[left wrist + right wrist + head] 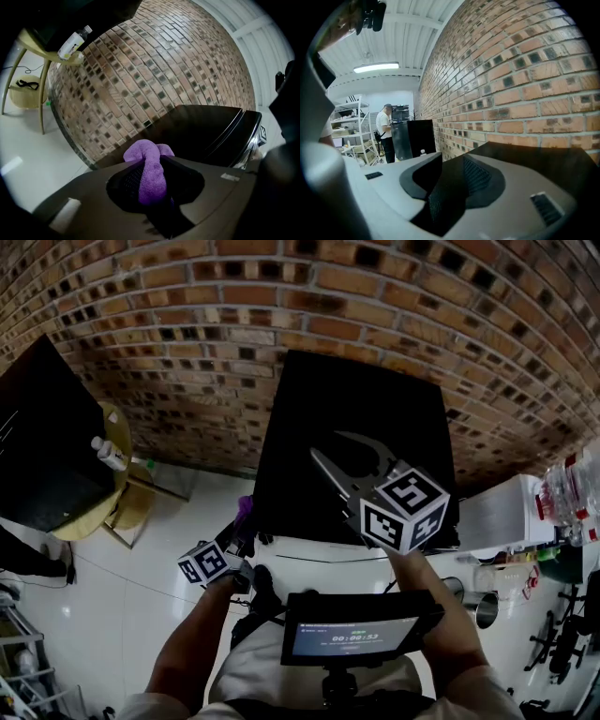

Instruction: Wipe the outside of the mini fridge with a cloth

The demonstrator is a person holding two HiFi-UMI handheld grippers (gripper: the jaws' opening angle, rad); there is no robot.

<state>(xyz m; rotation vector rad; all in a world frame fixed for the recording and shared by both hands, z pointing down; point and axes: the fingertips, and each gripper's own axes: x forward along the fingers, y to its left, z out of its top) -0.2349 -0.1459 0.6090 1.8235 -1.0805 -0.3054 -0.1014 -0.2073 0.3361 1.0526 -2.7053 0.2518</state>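
The mini fridge [361, 418] is a black box with a smooth, faintly glossy top, standing against a rough red-brown brick wall [281, 306] on a pale shiny floor. The purple cloth [151, 169], soft and fuzzy like terry, is pinched in the left gripper [150, 161]; its jaws are narrowed on the bunched fabric, which bulges out past the tips. In the head view this gripper sits low at the fridge's left side; whether the cloth touches the panel cannot be told. The right gripper [450, 180] hovers above the fridge top with its jaws spread and nothing between them; their inner pads are dark and finely ribbed. Each gripper carries a white cube [405, 510] printed with black square markers. Below, a small screen [354, 637] shows pale digits too small to read. To the left, a clear bottle [109, 455] with a white label lies on a round yellowish table [105, 493].
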